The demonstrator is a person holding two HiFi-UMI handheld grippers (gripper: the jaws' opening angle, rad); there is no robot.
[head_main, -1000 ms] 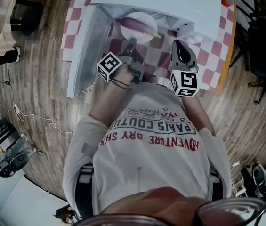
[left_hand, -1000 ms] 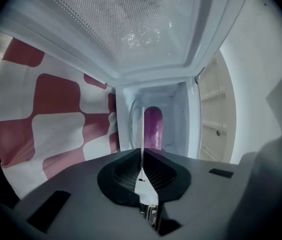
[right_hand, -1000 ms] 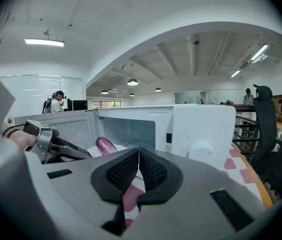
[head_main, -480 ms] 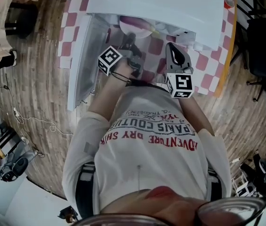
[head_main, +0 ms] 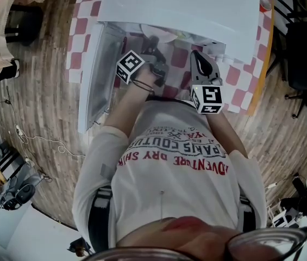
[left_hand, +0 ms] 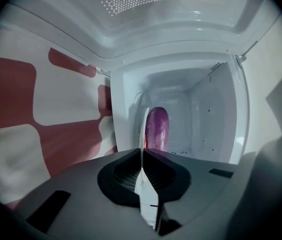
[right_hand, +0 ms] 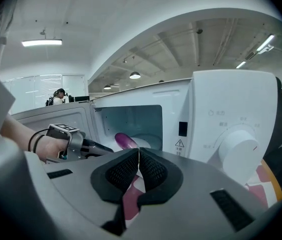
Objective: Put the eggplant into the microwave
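Reaching into microwave (right_hand: 220,114), left tongs (left_hand: 142,154) clamped on plate (left_hand: 144,126) bearing eggplant (left_hand: 157,129), right tongs (right_hand: 139,156) clenched empty outside.

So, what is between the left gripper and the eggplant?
Only the white plate: in the left gripper view, the left gripper is shut on its rim, and the eggplant lies on it beyond, inside the microwave.

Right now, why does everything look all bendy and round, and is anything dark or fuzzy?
Left gripper view: the wide lens curves the microwave walls, the corners go black, and the eggplant looks soft and dim beside the plate edge. Right gripper view: the ceiling lamp glares white, and the ceiling beams bow. Head view: the floorboards bend like a bowl.
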